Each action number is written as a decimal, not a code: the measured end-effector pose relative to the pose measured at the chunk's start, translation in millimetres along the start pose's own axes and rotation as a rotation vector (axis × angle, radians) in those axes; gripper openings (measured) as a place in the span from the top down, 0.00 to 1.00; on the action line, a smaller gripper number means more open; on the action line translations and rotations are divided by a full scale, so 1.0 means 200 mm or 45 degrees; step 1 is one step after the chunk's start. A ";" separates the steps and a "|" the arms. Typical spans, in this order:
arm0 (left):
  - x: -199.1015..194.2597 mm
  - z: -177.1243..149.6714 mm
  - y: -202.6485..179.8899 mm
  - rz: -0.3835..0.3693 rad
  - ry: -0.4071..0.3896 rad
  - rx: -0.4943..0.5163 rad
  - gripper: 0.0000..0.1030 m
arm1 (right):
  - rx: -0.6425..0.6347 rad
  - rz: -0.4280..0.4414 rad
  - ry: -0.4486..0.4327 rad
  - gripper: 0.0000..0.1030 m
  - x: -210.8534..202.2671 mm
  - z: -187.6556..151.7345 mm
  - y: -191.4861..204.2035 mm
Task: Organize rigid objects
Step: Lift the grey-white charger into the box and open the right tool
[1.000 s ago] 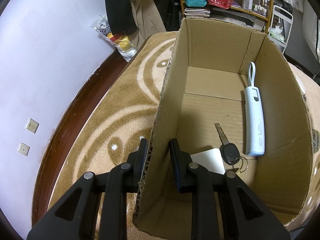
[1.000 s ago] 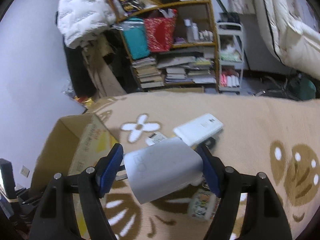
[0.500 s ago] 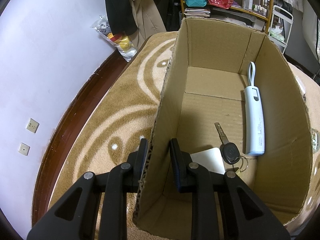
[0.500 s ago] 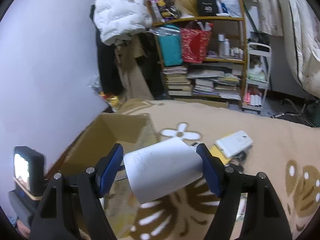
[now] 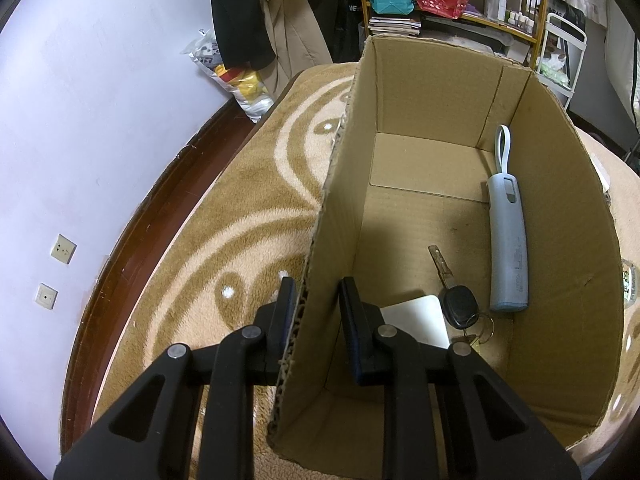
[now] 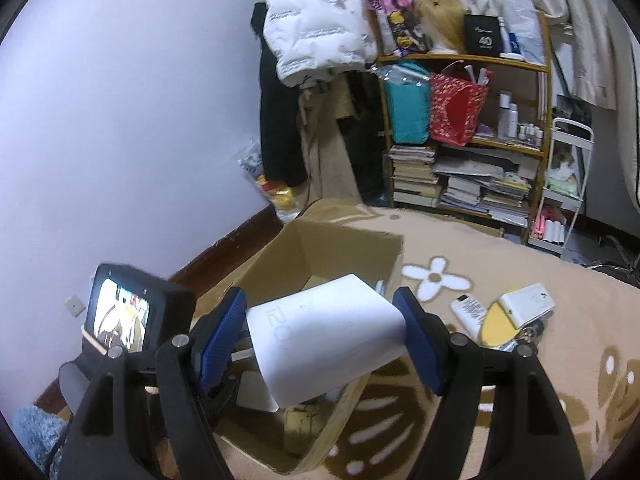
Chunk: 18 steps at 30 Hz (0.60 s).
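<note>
Only the right wrist view shows the right gripper (image 6: 322,338) clamping a white charger (image 6: 324,344), now carried above the cardboard box (image 6: 340,252); the box wall is pinched by the left gripper (image 5: 316,308).

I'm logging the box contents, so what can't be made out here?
- Flat white item, left wrist view: near part hidden behind the left gripper.
- Keyring attachments: partly behind a finger.
- White block, right wrist view: print cut off; covers most of the cardboard box interior.

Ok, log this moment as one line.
left gripper: clamps box wall | right gripper: holds white charger over box | box holds key, power bank
</note>
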<state>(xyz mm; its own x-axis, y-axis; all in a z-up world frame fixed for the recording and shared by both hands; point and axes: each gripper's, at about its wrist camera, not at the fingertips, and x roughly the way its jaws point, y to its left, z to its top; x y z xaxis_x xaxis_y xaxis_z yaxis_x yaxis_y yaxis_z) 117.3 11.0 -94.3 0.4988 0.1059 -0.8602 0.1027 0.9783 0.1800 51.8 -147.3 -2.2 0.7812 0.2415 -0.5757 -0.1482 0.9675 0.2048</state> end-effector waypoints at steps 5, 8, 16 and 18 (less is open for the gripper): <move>0.00 0.00 0.00 -0.002 0.000 0.000 0.79 | -0.051 0.042 0.031 0.23 0.03 -0.04 0.04; 0.00 0.00 0.00 -0.007 0.002 -0.006 0.79 | -0.051 0.054 0.048 0.23 0.05 -0.06 0.04; 0.00 0.00 0.00 -0.011 0.003 -0.008 0.79 | -0.004 0.068 0.091 0.23 0.10 -0.09 0.00; 0.00 0.00 0.01 -0.011 0.002 -0.008 0.79 | 0.003 0.065 0.099 0.23 0.12 -0.09 -0.01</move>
<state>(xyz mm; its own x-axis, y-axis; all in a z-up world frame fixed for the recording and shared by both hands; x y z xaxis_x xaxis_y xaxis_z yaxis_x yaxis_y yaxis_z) 118.1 12.1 -94.4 0.4962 0.0978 -0.8627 0.1015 0.9803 0.1695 59.4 -142.8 -30.0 0.7230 0.2960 -0.6243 -0.1854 0.9536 0.2373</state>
